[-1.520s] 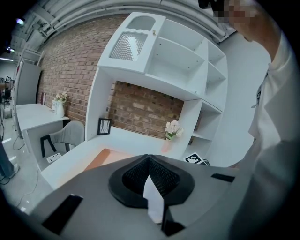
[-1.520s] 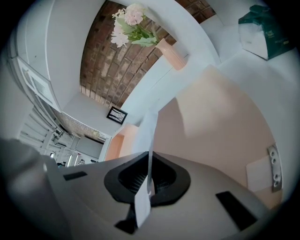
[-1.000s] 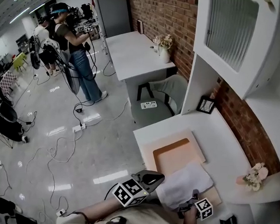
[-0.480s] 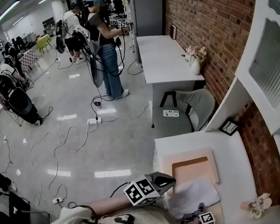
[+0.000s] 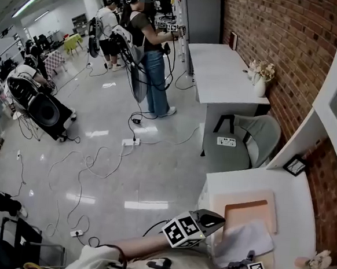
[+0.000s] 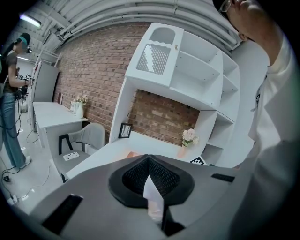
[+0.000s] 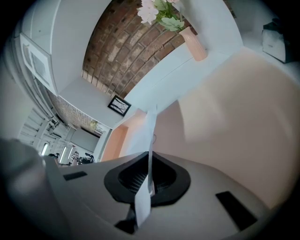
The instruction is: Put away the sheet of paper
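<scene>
Desk [image 5: 240,180], paper [image 5: 242,242] edge inside left tongs [image 5: 220,219]

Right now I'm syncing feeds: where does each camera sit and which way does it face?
Head view: on the person's head, looking steeply down at the desk; left gripper, right gripper show.
Left gripper view: on that gripper, facing the shelves; its jaws pinch the sheet of paper.
Right gripper view: on that gripper, facing along the desk; jaws pinch the same sheet.
Shared: the picture frame.
</scene>
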The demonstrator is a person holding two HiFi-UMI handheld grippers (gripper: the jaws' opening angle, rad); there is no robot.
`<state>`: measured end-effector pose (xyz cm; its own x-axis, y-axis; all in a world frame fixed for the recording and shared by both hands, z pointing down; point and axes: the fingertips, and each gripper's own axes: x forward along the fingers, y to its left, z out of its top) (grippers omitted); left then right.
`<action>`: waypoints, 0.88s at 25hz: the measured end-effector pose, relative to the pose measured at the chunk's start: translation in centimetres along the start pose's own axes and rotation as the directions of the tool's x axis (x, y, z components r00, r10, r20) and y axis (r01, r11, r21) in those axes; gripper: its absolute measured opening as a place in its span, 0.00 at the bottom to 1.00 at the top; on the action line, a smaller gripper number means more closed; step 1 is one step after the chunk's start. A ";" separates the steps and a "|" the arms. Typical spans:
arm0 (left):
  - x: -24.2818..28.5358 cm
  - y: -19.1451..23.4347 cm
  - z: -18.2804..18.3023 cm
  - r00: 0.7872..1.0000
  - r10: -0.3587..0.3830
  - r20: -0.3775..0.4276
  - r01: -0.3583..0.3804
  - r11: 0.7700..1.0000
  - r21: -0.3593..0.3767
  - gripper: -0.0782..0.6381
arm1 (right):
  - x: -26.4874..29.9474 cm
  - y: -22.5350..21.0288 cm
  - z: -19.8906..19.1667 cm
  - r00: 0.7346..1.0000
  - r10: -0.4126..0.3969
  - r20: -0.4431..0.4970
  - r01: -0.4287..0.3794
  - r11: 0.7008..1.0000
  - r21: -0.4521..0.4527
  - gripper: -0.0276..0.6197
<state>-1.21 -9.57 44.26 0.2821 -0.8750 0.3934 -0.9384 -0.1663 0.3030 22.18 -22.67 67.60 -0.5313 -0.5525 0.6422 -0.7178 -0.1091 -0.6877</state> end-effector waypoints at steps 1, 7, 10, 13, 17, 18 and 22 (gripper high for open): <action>-0.2 0.3 0.1 1.000 0.008 0.003 -0.008 1.000 -0.001 0.13 | 0.3 0.2 -0.1 1.000 0.001 -0.001 -0.001 1.000 0.000 0.09; -1.2 1.8 0.1 0.998 0.057 0.015 -0.057 0.998 -0.015 0.13 | 1.7 1.8 -0.3 1.000 0.017 -0.018 -0.017 1.000 -0.023 0.09; -1.4 2.0 0.0 0.998 0.064 0.017 -0.063 0.998 -0.022 0.13 | 2.0 1.9 -0.3 1.000 0.015 -0.024 -0.015 1.000 -0.023 0.09; -1.5 1.9 -0.1 0.998 0.062 0.022 -0.062 0.998 -0.024 0.13 | 2.1 1.9 -0.5 1.000 0.015 -0.027 -0.016 1.000 -0.025 0.09; -1.7 1.9 -0.3 0.998 0.061 0.024 -0.061 0.998 -0.023 0.13 | 2.4 2.3 -0.7 0.999 0.030 -0.028 -0.031 0.999 -0.037 0.09; -1.8 1.9 -0.3 0.998 0.060 0.023 -0.060 0.998 -0.023 0.13 | 2.4 2.4 -0.7 0.999 0.032 -0.028 -0.033 0.999 -0.043 0.09; -1.9 1.9 -0.2 0.998 0.061 0.026 -0.061 0.998 -0.020 0.13 | 2.6 3.2 -0.4 0.999 0.038 -0.027 -0.039 0.998 -0.056 0.09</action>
<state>-3.53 -8.13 44.22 0.2187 -0.8950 0.3888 -0.9497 -0.1037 0.2954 18.29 -24.16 67.21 -0.5699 -0.5338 0.6248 -0.7206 -0.0408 -0.6921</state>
